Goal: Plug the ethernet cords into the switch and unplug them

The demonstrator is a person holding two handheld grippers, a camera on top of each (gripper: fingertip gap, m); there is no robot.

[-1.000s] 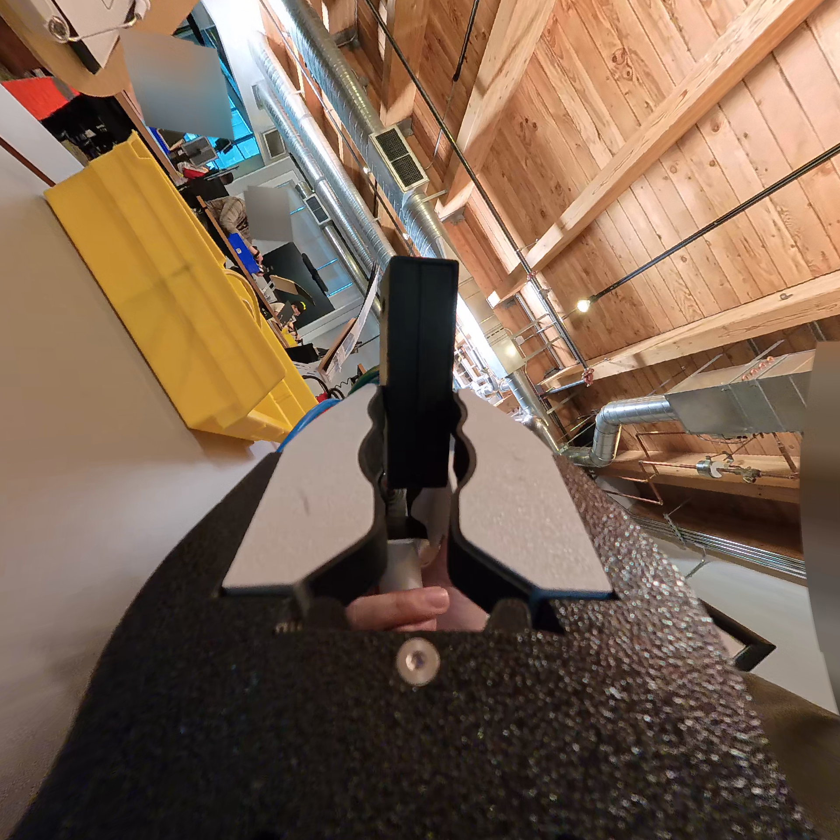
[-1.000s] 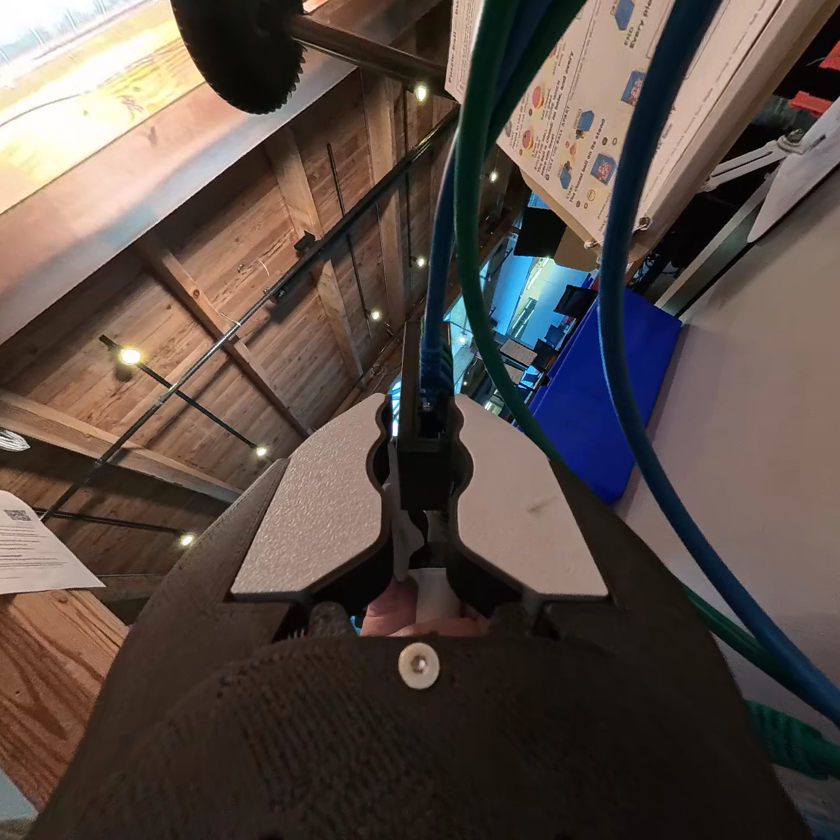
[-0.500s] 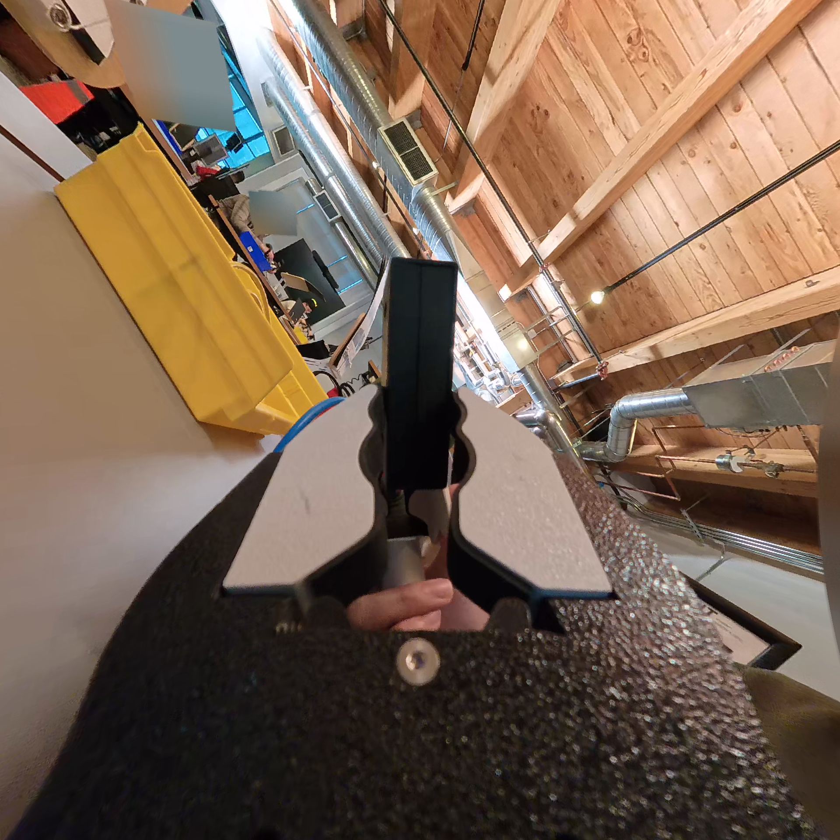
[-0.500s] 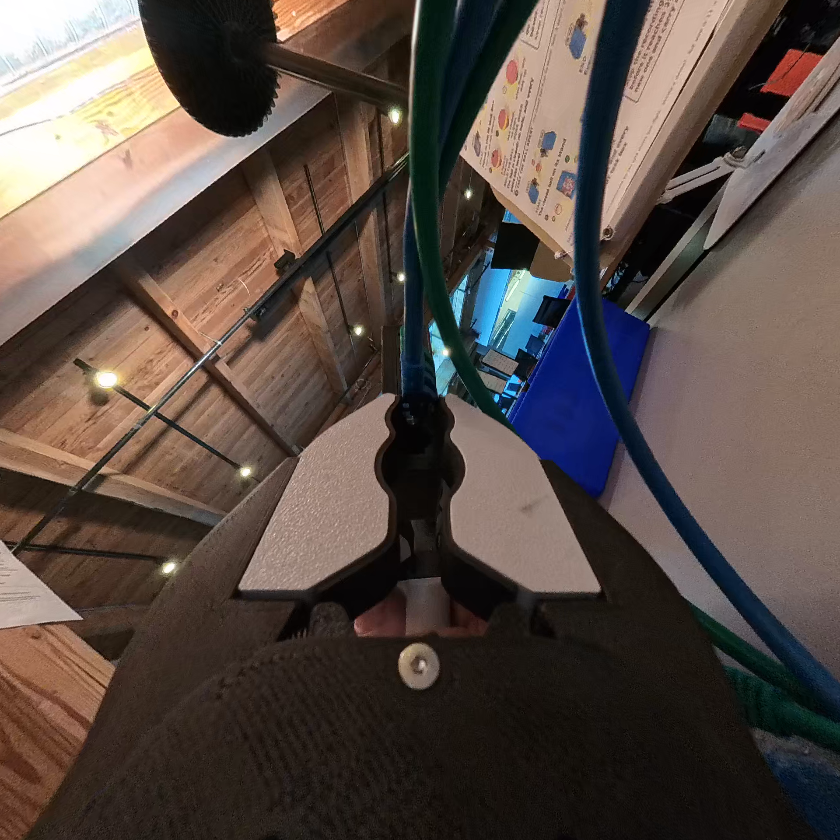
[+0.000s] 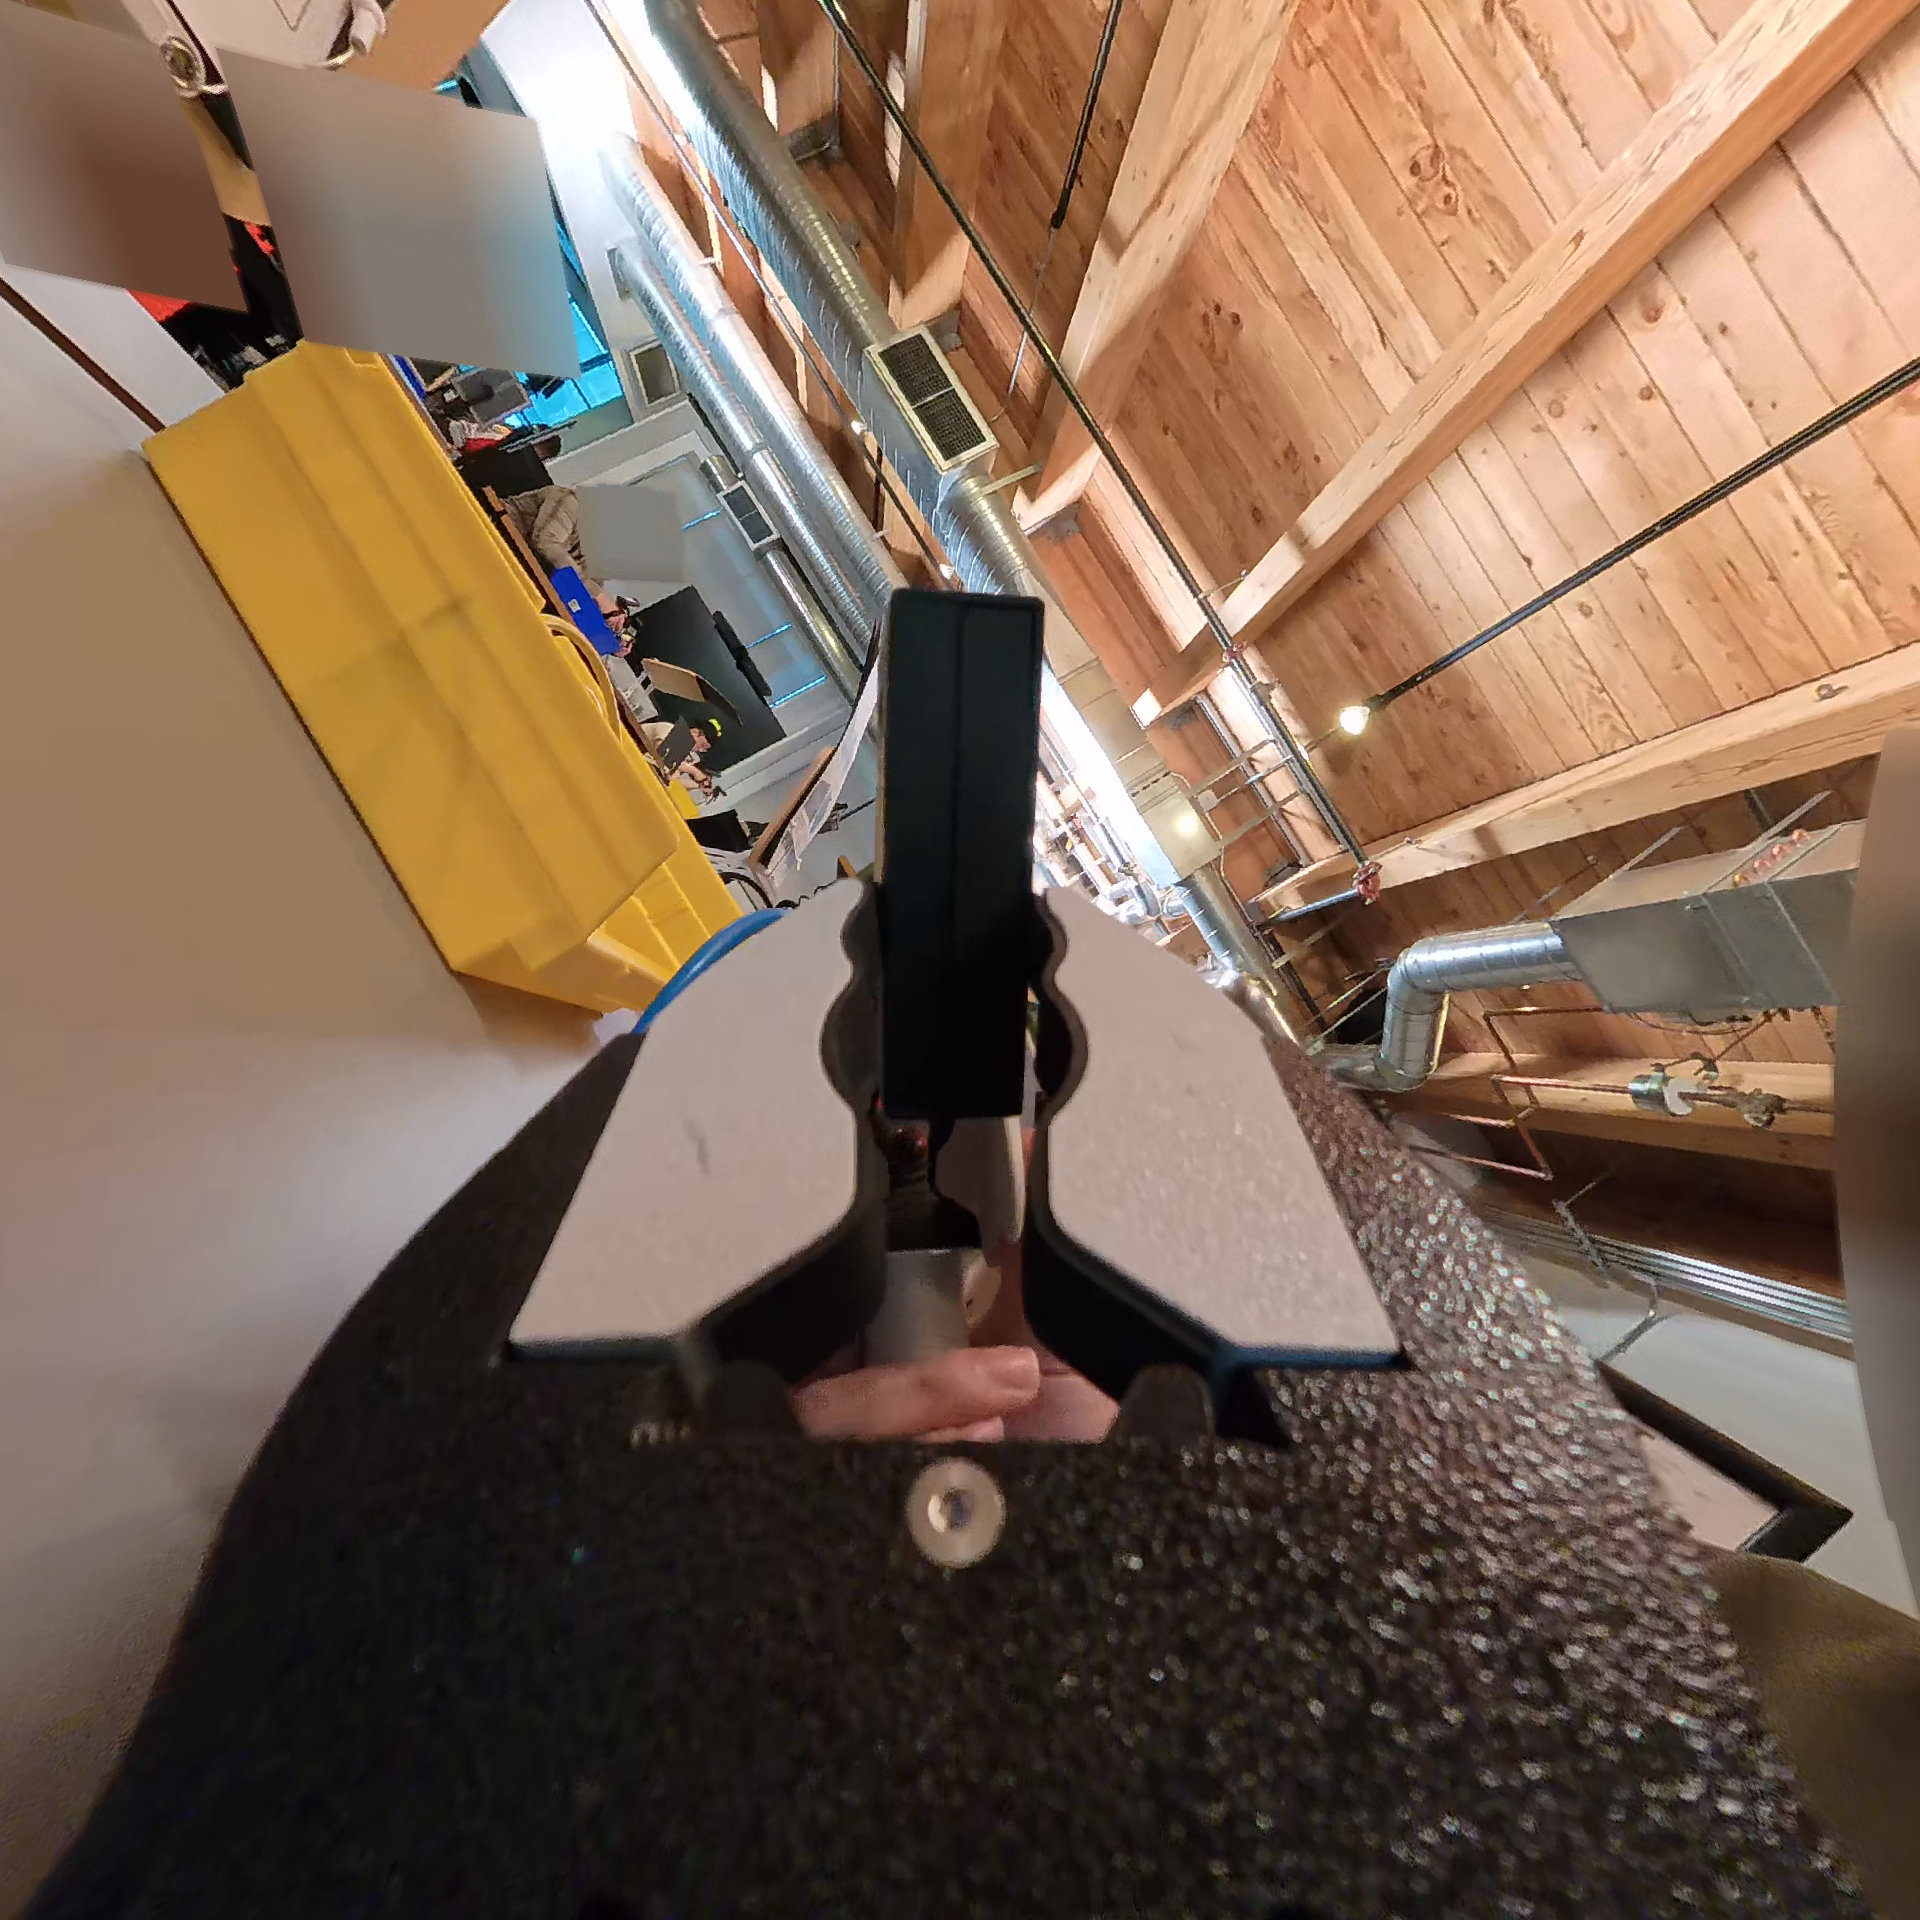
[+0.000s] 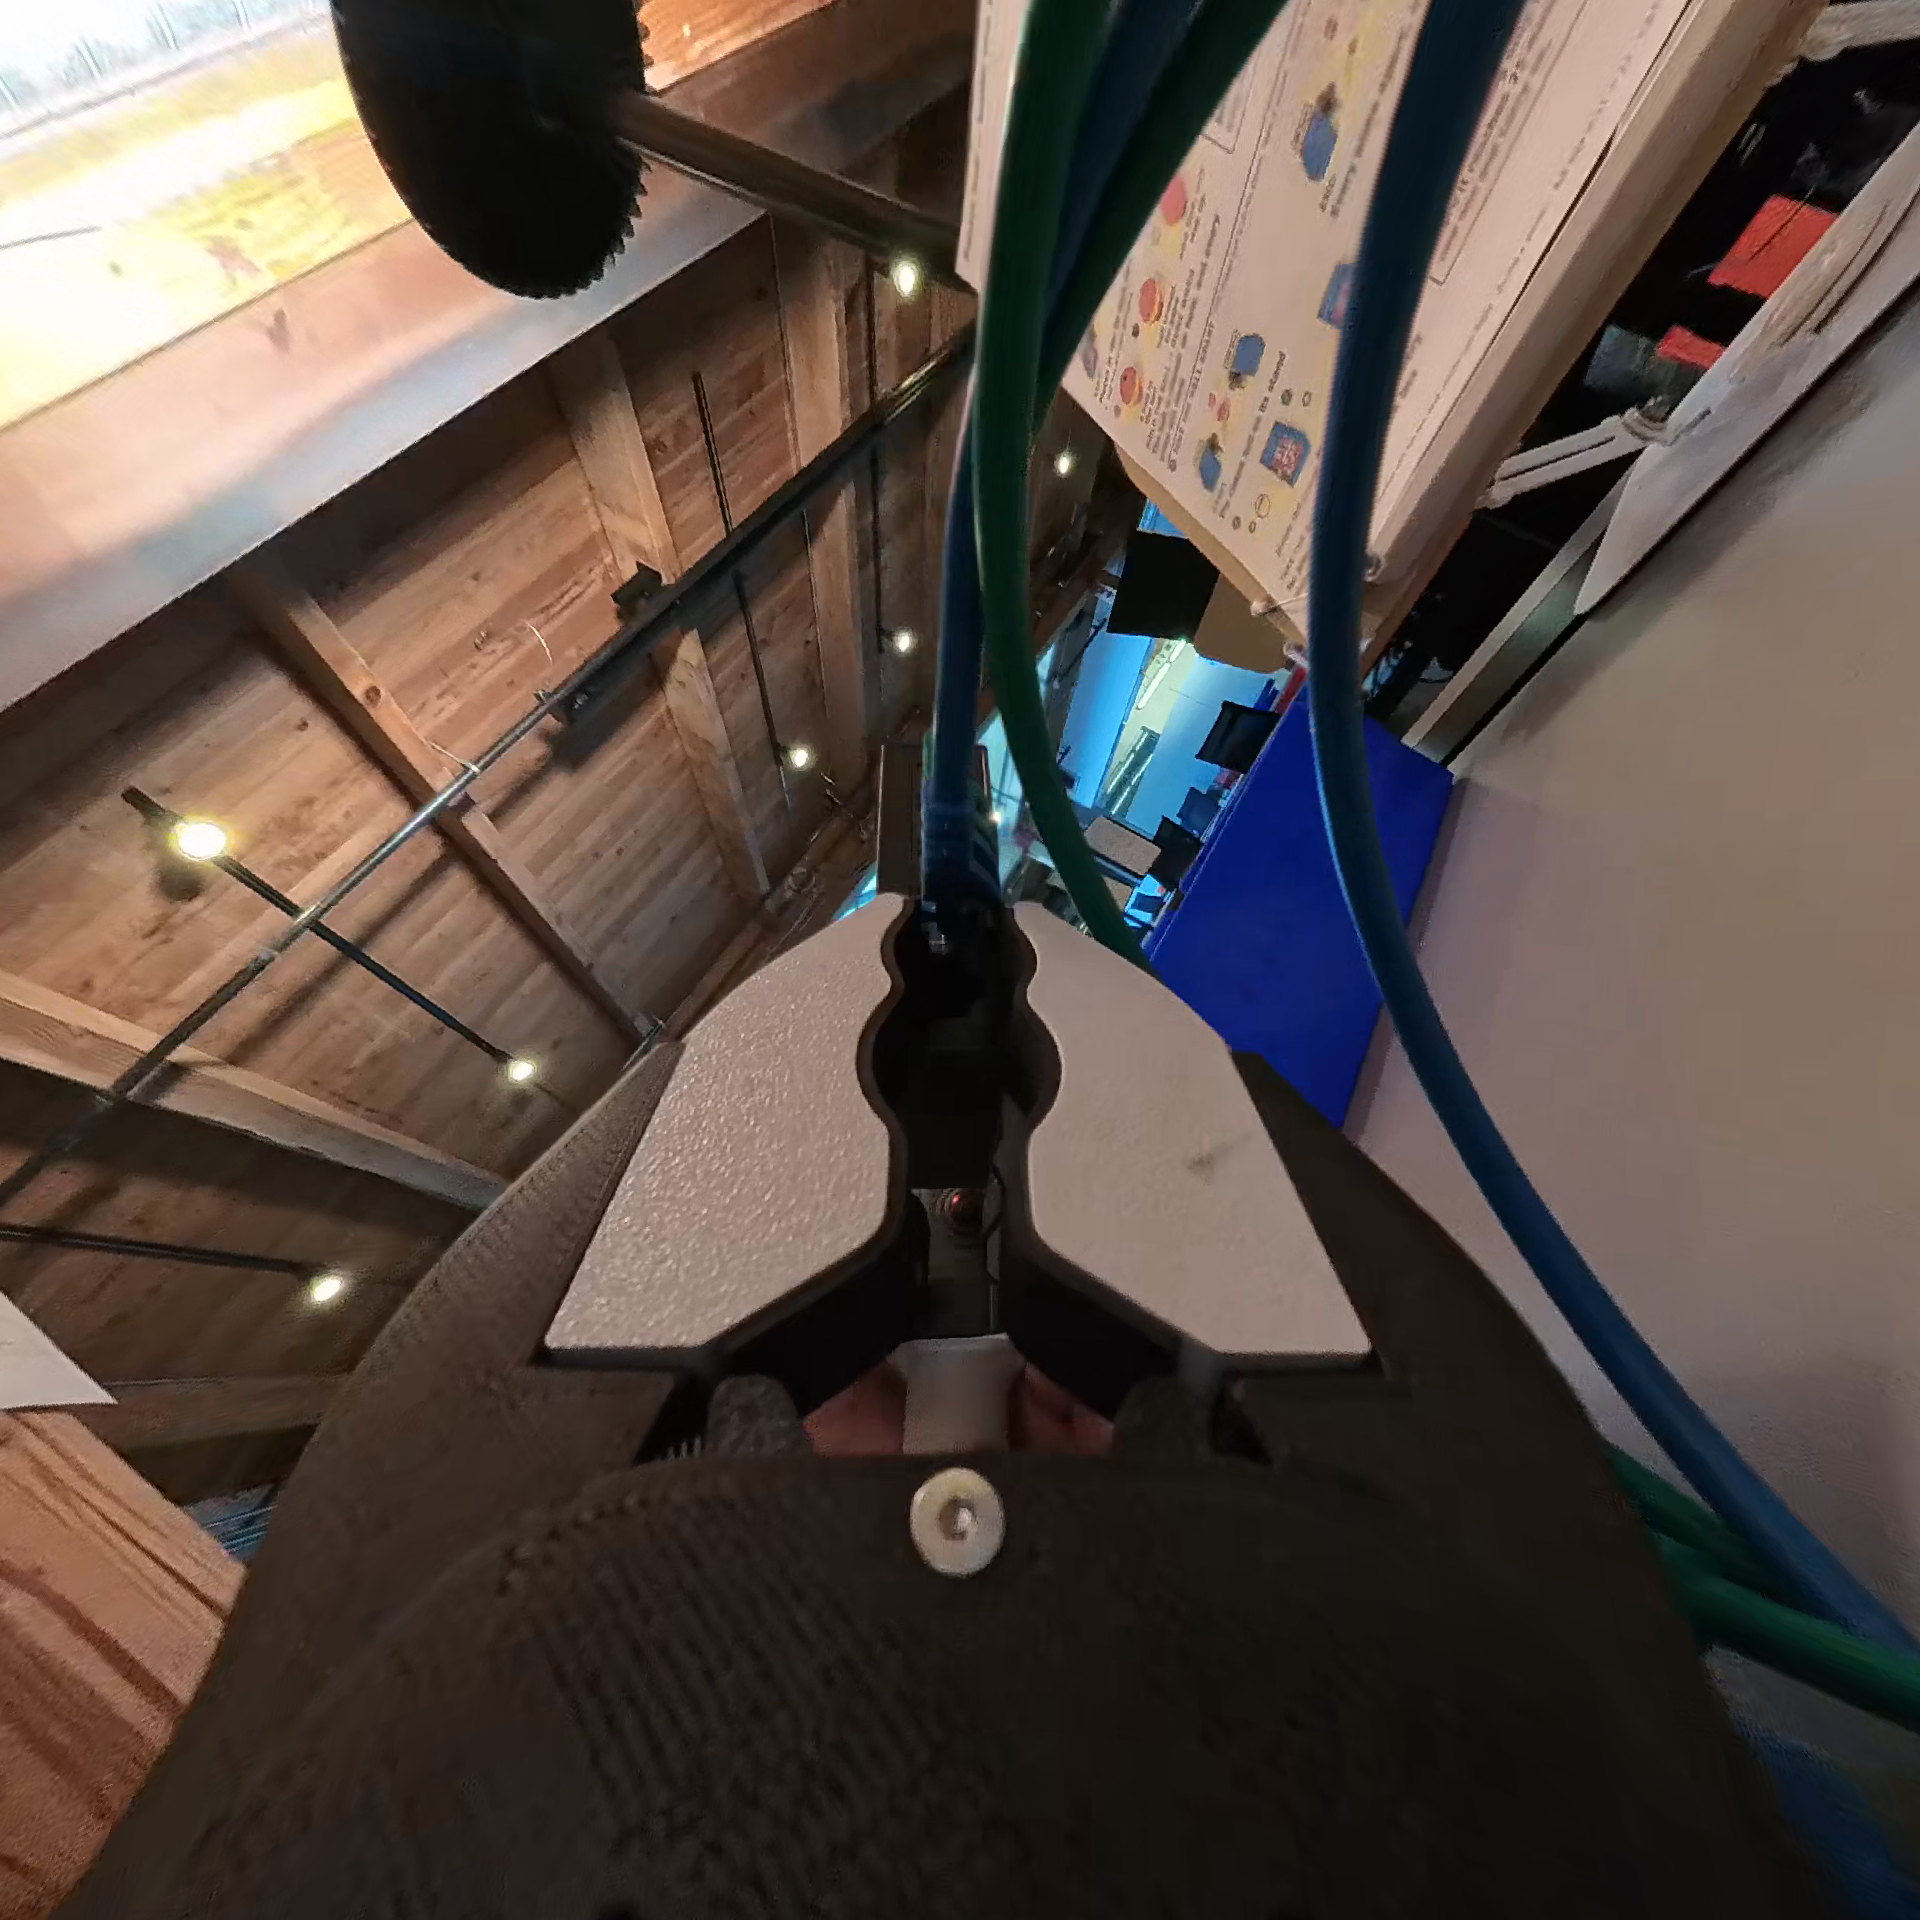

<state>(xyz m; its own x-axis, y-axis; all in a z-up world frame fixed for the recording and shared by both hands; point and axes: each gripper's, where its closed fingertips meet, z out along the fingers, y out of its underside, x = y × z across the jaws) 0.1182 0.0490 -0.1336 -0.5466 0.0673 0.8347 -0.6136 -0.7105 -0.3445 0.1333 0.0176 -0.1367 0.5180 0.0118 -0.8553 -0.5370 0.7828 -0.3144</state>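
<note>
Over the last second the right hand-held gripper [image 6: 954, 997] has closed further onto the blue ethernet cord's plug [image 6: 951, 883], ready for pulling, while the left hand-held gripper [image 5: 956, 997] stays clamped on the flat black switch [image 5: 958, 831].

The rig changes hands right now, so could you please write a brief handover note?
Left gripper: shut on the black switch, held upward towards the ceiling.
Right gripper: shut on the blue cord at its plug end.
Green cord and a second blue cord hang beside it, ungripped.
Done: whether any cord is plugged in cannot be seen.
Left: check the ports, then continue plugging and unplugging.
</note>
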